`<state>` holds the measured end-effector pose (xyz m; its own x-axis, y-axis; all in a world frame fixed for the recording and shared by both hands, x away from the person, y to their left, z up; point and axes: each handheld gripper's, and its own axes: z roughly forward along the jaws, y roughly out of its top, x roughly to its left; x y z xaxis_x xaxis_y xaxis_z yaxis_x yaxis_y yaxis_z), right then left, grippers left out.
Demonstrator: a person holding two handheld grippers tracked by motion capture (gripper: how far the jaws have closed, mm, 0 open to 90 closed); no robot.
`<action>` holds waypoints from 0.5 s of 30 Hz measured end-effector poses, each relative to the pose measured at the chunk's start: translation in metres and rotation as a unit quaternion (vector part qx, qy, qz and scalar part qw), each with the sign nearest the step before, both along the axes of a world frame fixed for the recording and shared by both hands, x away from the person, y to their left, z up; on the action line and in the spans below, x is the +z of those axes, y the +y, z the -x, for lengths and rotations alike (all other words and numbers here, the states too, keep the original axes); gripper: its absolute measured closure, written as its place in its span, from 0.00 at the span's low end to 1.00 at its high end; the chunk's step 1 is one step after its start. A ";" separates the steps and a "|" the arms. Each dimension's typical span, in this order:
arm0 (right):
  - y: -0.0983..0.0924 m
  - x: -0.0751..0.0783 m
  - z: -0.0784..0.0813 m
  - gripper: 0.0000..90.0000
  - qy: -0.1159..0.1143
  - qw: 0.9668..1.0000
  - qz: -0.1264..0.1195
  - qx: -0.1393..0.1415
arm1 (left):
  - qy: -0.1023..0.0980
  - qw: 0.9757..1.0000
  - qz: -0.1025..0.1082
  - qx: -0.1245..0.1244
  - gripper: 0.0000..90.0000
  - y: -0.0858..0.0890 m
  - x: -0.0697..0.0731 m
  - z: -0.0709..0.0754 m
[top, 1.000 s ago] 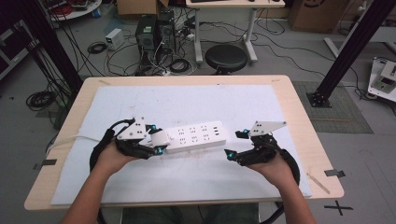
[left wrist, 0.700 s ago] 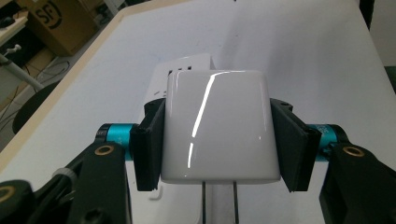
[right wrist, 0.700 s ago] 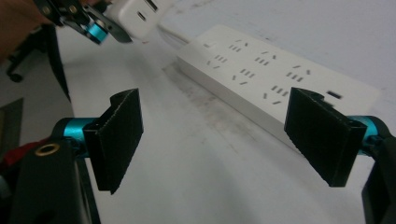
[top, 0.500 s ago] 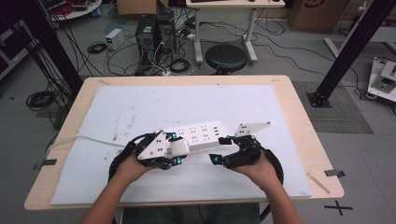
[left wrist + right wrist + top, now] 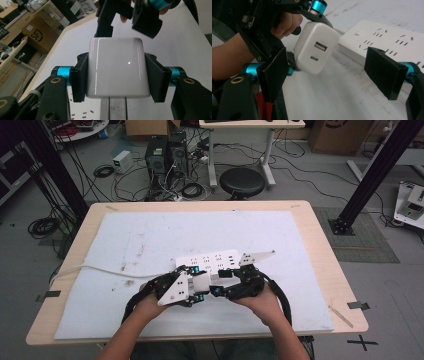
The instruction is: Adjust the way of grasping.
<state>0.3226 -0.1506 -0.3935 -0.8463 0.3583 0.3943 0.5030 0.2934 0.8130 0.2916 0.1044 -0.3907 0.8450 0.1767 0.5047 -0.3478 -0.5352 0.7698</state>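
The bench (image 5: 320, 245) carries a white mat (image 5: 150, 240) over most of its top. On the mat, toward the near edge and about midway along it, lies a white power strip (image 5: 212, 261), its cord (image 5: 95, 268) trailing to the left edge. Just in front of the strip, the left tool (image 5: 116, 75) is clamped on a white USB charger (image 5: 117, 70), pads pressing its two sides. The right tool (image 5: 334, 77) faces the charger's port end, its jaws apart and holding nothing.

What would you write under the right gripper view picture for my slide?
Left gripper holds a white USB charger beside the power strip, between the right gripper's open jaws.
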 end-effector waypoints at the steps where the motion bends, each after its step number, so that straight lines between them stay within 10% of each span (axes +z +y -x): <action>1: 0.002 -0.001 -0.001 0.22 0.008 1.000 -0.006 0.001 | -0.003 1.000 0.001 -0.001 0.47 -0.001 0.000 0.001; 15: 0.010 -0.011 -0.009 0.24 0.067 0.995 -0.074 -0.001 | -0.026 1.000 0.012 0.006 0.47 -0.012 0.001 0.004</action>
<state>0.3320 -0.1408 -0.4040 -0.7818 0.2900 0.5520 0.6103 0.1742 0.7728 0.2881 0.0927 -0.3893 0.8158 0.1992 0.5429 -0.3811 -0.5210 0.7638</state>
